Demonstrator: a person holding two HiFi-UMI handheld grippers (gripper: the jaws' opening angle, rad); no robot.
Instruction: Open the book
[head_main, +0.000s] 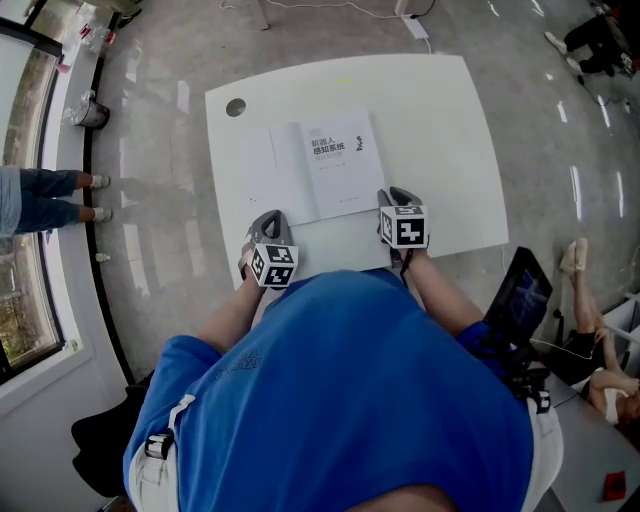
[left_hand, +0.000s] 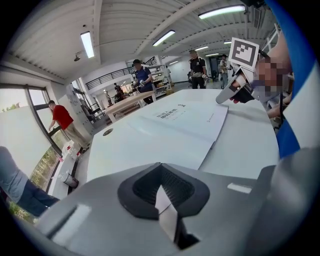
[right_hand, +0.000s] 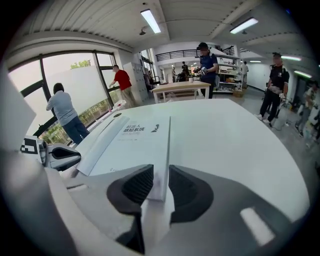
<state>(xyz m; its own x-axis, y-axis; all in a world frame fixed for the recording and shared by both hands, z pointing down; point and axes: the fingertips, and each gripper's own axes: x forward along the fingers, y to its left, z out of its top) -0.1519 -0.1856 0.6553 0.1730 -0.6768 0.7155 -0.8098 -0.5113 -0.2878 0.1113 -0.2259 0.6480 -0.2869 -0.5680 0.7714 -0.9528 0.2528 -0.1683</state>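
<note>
Right gripper (right_hand: 159, 172): jaws apart, astride the book's (head_main: 335, 165) right edge at its near corner. Left gripper (left_hand: 161, 180): jaws drawn almost together, only a thin slit between them, at the tabletop's (head_main: 440, 130) near edge. The book lies open, its cover (head_main: 272, 175) flat to the left. The title page shows Chinese print, seemingly 机器人感知系统.

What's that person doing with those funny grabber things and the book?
A person in a blue shirt holds a gripper in each hand over a white table. The book lies there with its cover already flipped open to the left. The right gripper sits at the book's near right corner, jaws slightly apart astride its edge. The left gripper rests by the open cover, jaws together, nothing in them.
</note>
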